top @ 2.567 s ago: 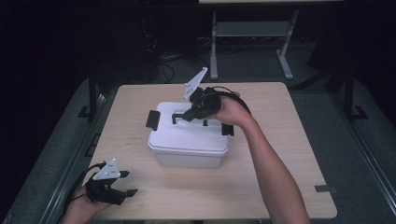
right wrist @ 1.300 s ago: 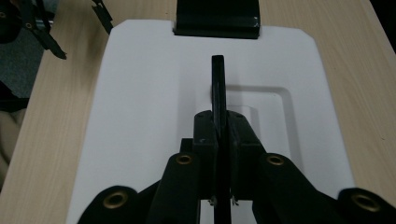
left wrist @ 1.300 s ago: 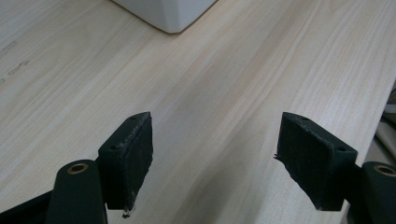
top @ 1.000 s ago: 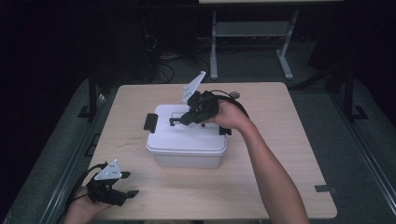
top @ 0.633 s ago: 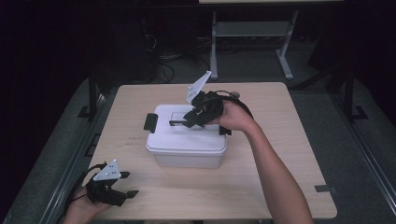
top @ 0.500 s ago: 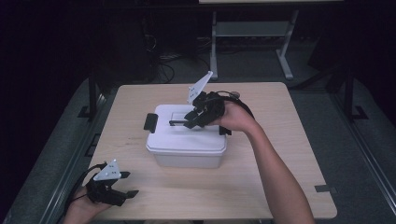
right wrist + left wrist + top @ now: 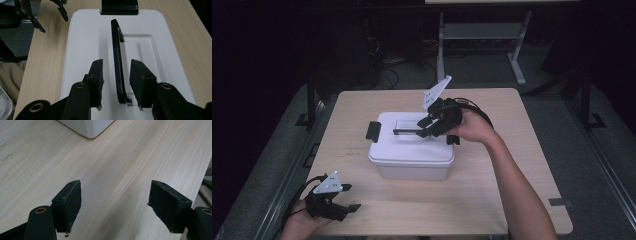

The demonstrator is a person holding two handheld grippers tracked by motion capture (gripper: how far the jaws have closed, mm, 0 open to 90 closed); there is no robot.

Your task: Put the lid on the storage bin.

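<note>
Handle (image 7: pixel 117 62) of white box (image 7: pixel 412 150) upright between just-parted pads of right gripper (image 7: pixel 116 75), untouched; left gripper (image 7: pixel 115 200) wide, empty, above table (image 7: pixel 120 165).

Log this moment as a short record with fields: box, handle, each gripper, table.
box: white plastic box with lid on, near the middle of the table
handle: thin black handle on the lid, raised, standing between the right jaws with a gap on each side
latch: black latch at the box's left end in the high view
right gripper: right gripper over the lid, jaws just been opening, pads off the handle
left gripper: left gripper open, holding nothing, over bare wood at the table's near left corner
table: light wooden table
</note>
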